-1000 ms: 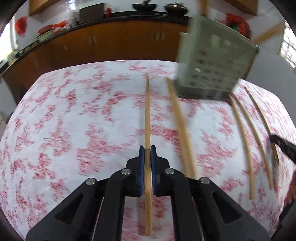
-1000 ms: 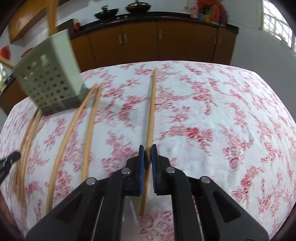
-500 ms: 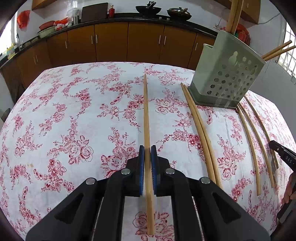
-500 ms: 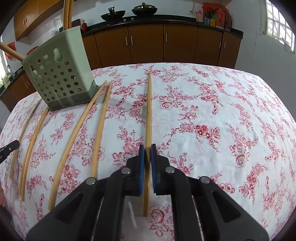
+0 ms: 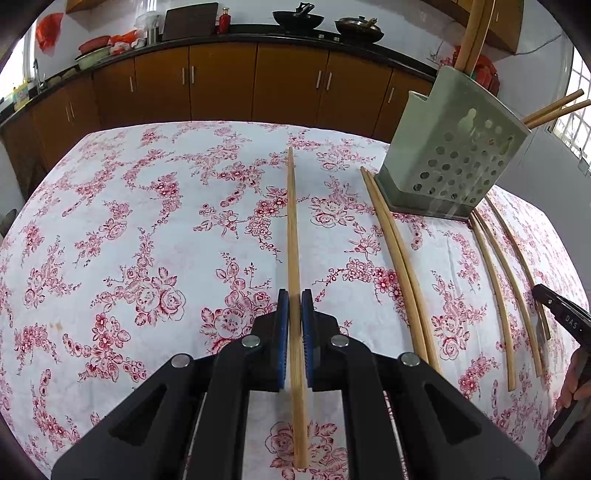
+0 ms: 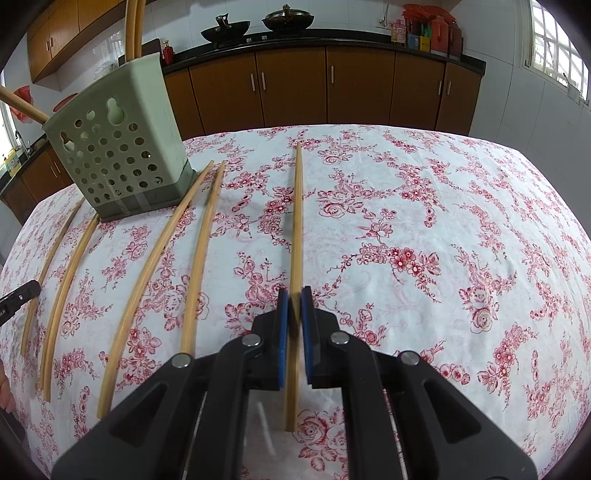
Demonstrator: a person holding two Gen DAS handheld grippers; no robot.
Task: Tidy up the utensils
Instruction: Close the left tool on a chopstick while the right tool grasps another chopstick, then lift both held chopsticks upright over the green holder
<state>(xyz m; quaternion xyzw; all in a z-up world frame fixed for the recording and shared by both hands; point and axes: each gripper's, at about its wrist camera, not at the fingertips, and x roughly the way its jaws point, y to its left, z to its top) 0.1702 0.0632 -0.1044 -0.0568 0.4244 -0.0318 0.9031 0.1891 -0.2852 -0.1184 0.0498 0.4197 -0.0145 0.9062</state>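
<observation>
Left gripper (image 5: 294, 306) and right gripper (image 6: 294, 306) each pinched one long bamboo chopstick (image 5: 293, 236); either could miss the pale green perforated plastic holder (image 6: 122, 147), probably from tilt.

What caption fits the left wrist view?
Left gripper shut on a chopstick, green utensil holder ahead-right on the floral tablecloth.

On the table (image 6: 443, 206), the holder (image 6: 122, 147) stands at 10 o'clock in the right view, chopsticks (image 6: 133, 26) upright in it; four loose chopsticks (image 6: 199, 251) lie before it toward 8 o'clock; cabinets (image 6: 295, 85) run behind at 12
</observation>
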